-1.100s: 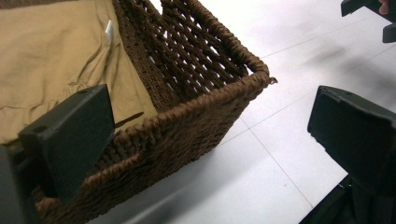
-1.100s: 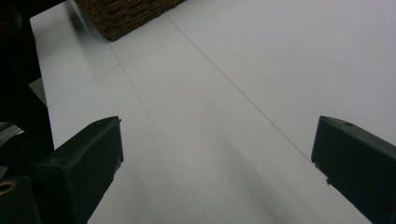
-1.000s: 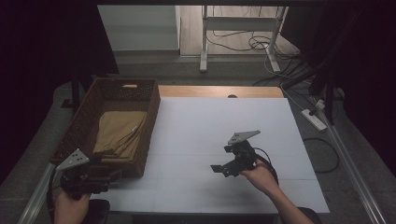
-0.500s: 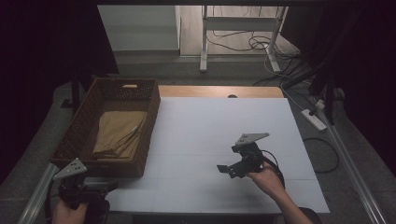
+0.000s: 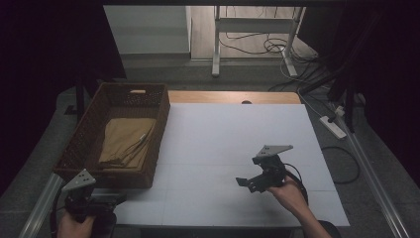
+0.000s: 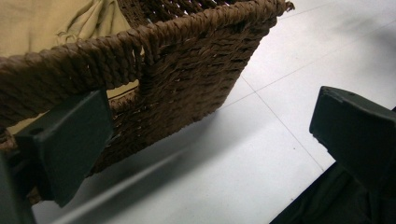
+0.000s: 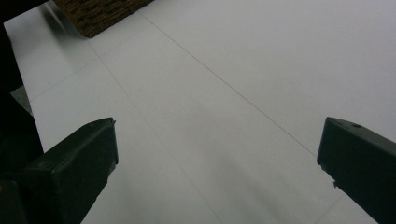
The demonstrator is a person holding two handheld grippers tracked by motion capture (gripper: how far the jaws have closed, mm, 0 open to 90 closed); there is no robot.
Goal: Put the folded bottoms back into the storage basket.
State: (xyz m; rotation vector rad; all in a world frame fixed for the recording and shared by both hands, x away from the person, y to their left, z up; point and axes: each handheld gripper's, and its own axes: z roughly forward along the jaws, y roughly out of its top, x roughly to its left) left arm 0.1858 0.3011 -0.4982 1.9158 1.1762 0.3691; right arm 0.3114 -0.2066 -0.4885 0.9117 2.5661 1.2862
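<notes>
Basket (image 5: 116,134) holding tan cloth (image 5: 126,141) sits on the white surface (image 5: 233,144) at left; left claw (image 5: 119,198) low before it, right claw (image 5: 241,181) mid-surface. Left claw (image 6: 205,140) gapes beside wicker. Right claw (image 7: 217,158) gapes over bare surface.

The right gripper (image 7: 217,168) looks down along its two black jaws, which rise from the bottom corners and stand wide apart with nothing between them. Beneath them lies a white surface (image 7: 243,70) crossed by thin straight seam lines that run diagonally. At the top left edge sits a corner of a brown woven basket (image 7: 100,11), resting on the surface and well apart from the jaws. A dark area borders the surface along the left side.
</notes>
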